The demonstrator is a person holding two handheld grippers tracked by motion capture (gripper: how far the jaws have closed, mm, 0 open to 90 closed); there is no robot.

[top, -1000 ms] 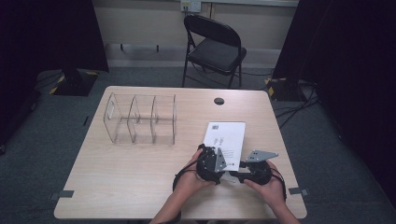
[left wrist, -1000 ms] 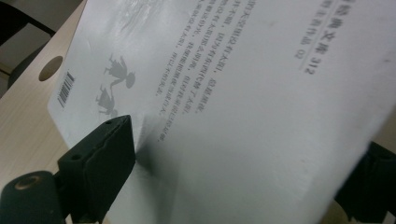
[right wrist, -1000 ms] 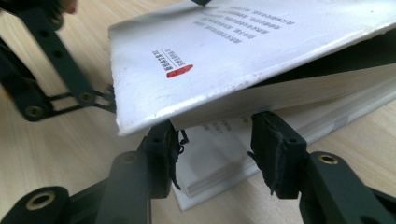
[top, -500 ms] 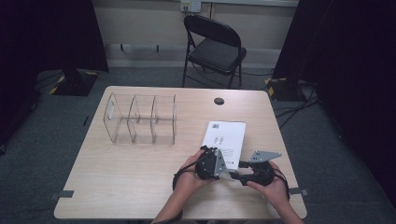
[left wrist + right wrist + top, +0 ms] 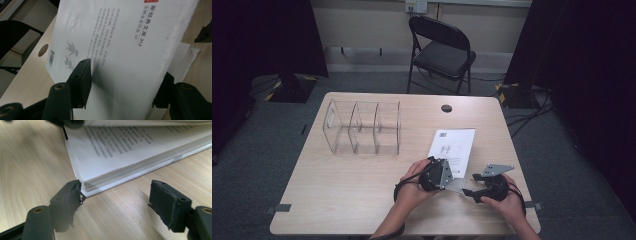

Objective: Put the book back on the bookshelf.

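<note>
A white paperback book (image 5: 453, 145) lies on the table at the right of centre. Its front cover (image 5: 130, 45) is lifted and bowed. My left gripper (image 5: 126, 82) has just been closing around that cover. The sheet slants between the jaws, one jaw over it and the other under it, and they still stand well apart. In the high view the left gripper (image 5: 451, 179) sits at the book's near end. My right gripper (image 5: 116, 197) has just been opening and now stands wide at the near corner of the page block (image 5: 112, 152), with nothing between its pads. It faces the left one (image 5: 472, 191).
A clear three-bay organiser (image 5: 362, 127) stands on the table's left half. A round cable hole (image 5: 446, 108) is near the far edge. A black folding chair (image 5: 442, 50) stands beyond the table. Bare wood (image 5: 337, 195) lies to the left of the hands.
Both hands stay at the book's near end. The right gripper has edged slightly to the right, away from the left one.
</note>
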